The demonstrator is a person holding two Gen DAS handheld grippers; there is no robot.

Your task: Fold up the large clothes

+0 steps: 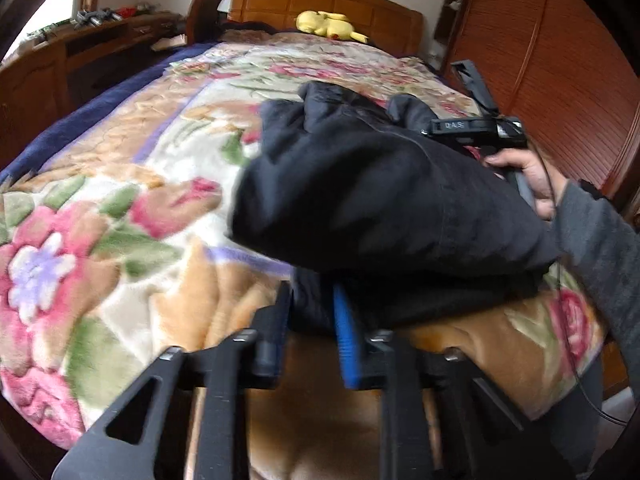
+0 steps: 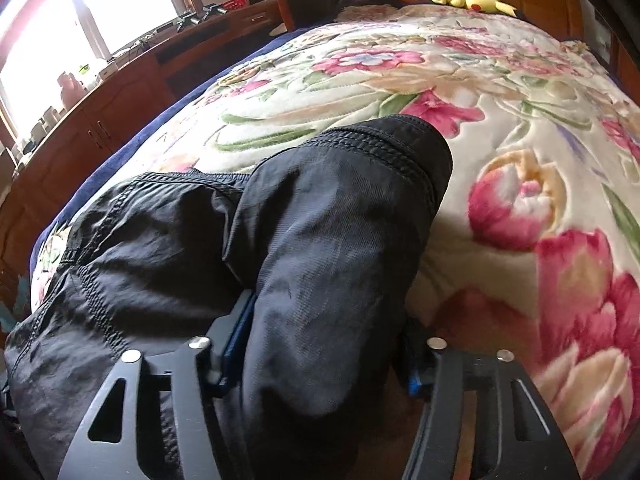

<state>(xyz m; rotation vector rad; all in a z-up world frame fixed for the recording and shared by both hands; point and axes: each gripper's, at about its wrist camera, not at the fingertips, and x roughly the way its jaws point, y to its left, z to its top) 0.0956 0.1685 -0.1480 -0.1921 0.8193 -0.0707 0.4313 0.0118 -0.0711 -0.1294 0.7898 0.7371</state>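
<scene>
Bedroom: wooden headboard [image 1: 328, 4], a long wooden sideboard [image 2: 120, 92] under a bright window, slatted wooden wardrobe doors [image 1: 560, 80].

Bed [image 1: 120, 216]: covered by a floral fleece blanket in cream, pink, green and tan. Yellow plush toy [image 1: 328, 24] against the headboard, at 12 o'clock from the work.

Task item: black garment [image 1: 380, 200], heavy woven cloth with stitched seams and a ribbed hem. It lies bunched on the near half of the bed, at roughly 2 o'clock in the left view. Partly folded at most; layers are humped, not flat.

Left tongs [image 1: 312, 312]: narrow, closed on a thin lower edge of the garment at 6 o'clock; cloth sits between the black pad and the blue one.

Right tongs [image 2: 326, 340]: about half-wide, clamped round a thick roll of the same garment; the blue pad presses its left side, the far pad is mostly hidden by cloth. The person's hand [image 1: 528, 176], in a grey sleeve, carries this tool at 3 o'clock in the left view.

Handling note (judgement):
- The step looks like securing two grips before lifting for a fold.
- Raise both hands together and level, so the cloth hangs taut.
- The left grip is shallow and may slip.
- The right bundle holds several layers, so a loose one may drop out.
- Lay down seam to seam, then smooth.
</scene>
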